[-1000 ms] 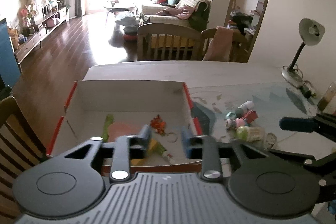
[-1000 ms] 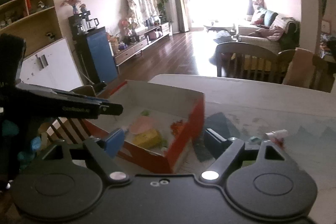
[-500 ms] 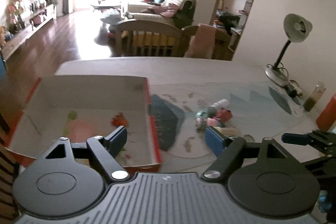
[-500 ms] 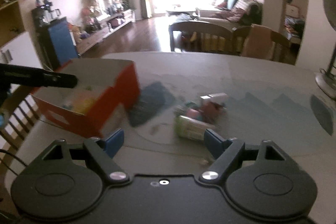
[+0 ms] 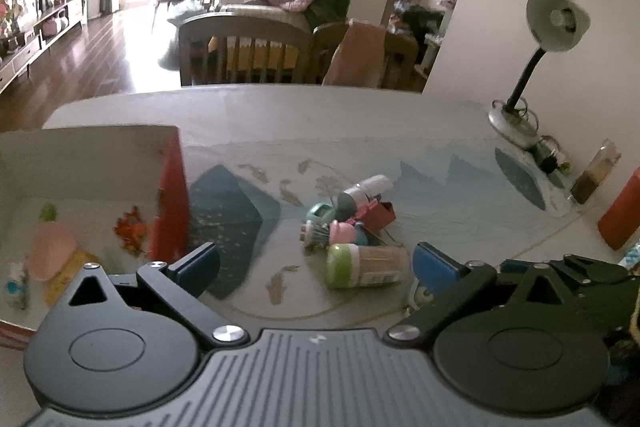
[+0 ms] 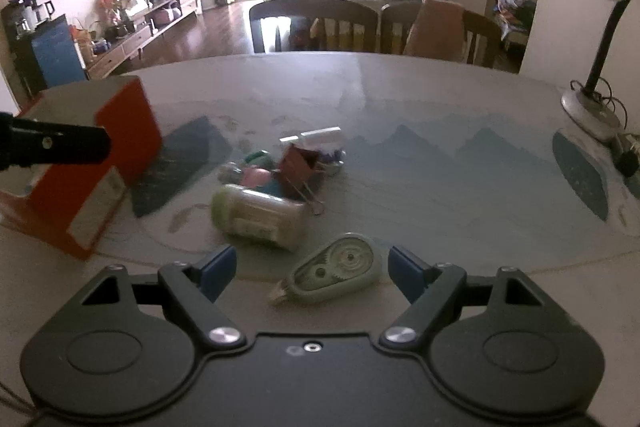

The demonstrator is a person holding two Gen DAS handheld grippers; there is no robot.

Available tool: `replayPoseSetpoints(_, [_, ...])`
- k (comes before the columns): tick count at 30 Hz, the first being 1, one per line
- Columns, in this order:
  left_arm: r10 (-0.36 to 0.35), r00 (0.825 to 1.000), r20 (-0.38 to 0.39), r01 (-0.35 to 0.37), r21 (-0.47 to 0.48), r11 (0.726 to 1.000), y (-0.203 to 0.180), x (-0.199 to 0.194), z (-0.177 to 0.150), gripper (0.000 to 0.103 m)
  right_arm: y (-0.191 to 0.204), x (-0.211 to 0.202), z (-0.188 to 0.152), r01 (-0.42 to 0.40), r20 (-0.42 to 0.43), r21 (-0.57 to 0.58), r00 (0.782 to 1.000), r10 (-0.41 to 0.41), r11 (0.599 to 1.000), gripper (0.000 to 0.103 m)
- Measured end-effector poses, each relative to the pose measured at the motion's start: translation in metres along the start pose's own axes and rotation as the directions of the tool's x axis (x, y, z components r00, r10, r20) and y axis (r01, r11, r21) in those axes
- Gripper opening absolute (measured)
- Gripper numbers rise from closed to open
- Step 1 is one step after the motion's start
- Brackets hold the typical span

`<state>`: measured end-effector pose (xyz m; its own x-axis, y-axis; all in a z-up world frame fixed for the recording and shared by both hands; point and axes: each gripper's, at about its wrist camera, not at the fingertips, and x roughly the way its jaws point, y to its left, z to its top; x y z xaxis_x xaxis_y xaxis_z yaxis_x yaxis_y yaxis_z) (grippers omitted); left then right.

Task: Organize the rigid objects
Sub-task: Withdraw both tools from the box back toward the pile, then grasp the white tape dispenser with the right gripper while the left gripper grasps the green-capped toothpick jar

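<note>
1. The loose pile (image 6: pixel 280 179) of small rigid things lies on the worktop (image 6: pixel 440 187), well apart from the lamp at 2 o'clock. Nearest me in it is a green-capped jar (image 6: pixel 260 217) on its side, with a red binder clip (image 6: pixel 300 159) and a pink toy figure (image 5: pixel 344 231) at 12 o'clock of the jar.
2. A correction tape dispenser (image 6: pixel 340 269) lies apart from the pile, at 5 o'clock of the jar.
3. The red-walled box (image 5: pixel 168 199) sits at 9 o'clock of the pile and already holds a pink piece, a yellow one and an orange one; blur keeps me from naming them.
4. My right gripper (image 6: pixel 310 267) is spread, with the dispenser between its fingers but untouched as far as I can judge.
5. My left gripper (image 5: pixel 312 263) is opening to its widest, nothing pinched; the jar lies just ahead of its right finger.
6. Step in hand, I judge: reaching for the next items after a drop into the box. The next move calls for lowering the right gripper squarely over the dispenser and closing across its narrow sides.
7. Against a second ago: the left gripper was nearly closed over the box and the right looked at the box; both now face the pile.
</note>
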<state>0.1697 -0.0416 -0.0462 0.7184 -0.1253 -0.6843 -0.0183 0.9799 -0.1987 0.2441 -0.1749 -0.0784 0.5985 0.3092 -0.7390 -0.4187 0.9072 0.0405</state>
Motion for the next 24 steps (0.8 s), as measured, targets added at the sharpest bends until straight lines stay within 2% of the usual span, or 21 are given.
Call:
replayPoseSetpoints(9, [0.023, 0.999, -0.023, -0.023, -0.006, 1.0, -0.026, 0.042, 0.0, 0.103, -0.01, 0.055, 0.0, 0.023, -0.069, -0.018, 0.997, -0.024, 1.0, 0.083])
replayPoseSetpoints(24, [0.037, 0.997, -0.072, -0.036, 0.015, 0.999, -0.05, 0.097, -0.009, 0.103, -0.017, 0.081, -0.007, 0.011, -0.088, -0.086, 0.996, -0.018, 0.996, 0.083])
